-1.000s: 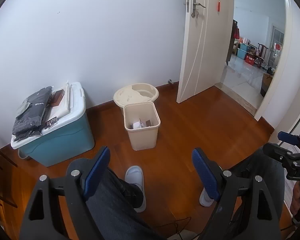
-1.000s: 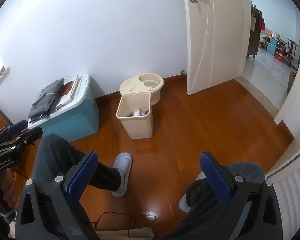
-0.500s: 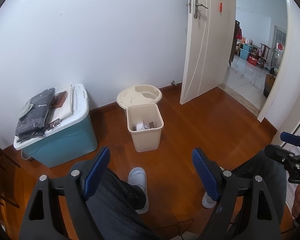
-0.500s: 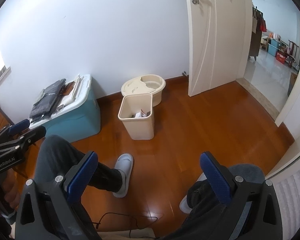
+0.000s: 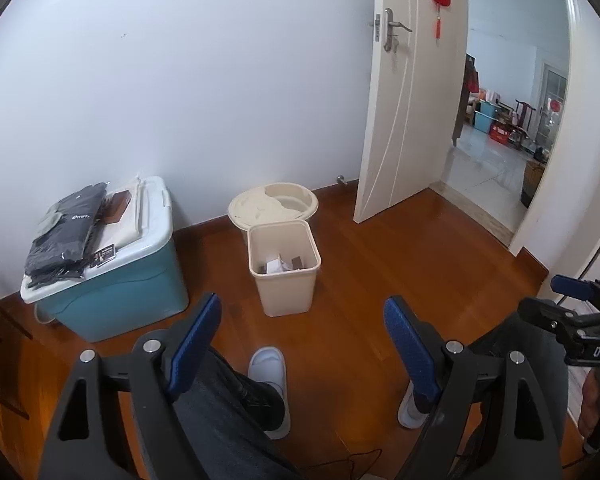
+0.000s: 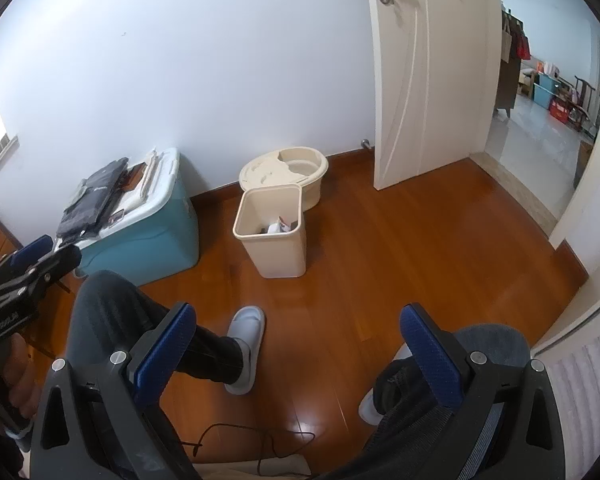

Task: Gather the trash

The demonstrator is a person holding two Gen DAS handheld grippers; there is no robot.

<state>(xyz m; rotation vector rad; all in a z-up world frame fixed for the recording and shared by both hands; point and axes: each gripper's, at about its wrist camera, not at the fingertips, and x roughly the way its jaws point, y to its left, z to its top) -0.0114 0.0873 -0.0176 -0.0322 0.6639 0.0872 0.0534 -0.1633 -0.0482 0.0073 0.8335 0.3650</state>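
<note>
Listing by view, landmark the beige waste bin. Left wrist view: left gripper spread wide, nothing between its blue pads; bin stands on the wood floor ahead of it, slightly left of the midline, well apart, paper scraps inside; round beige basin touching behind the bin, teal storage box to its left. Right wrist view: right gripper likewise released and empty; bin ahead and left of its midline, beyond a white slipper. Judgement: left gripper lines up more squarely.
</note>
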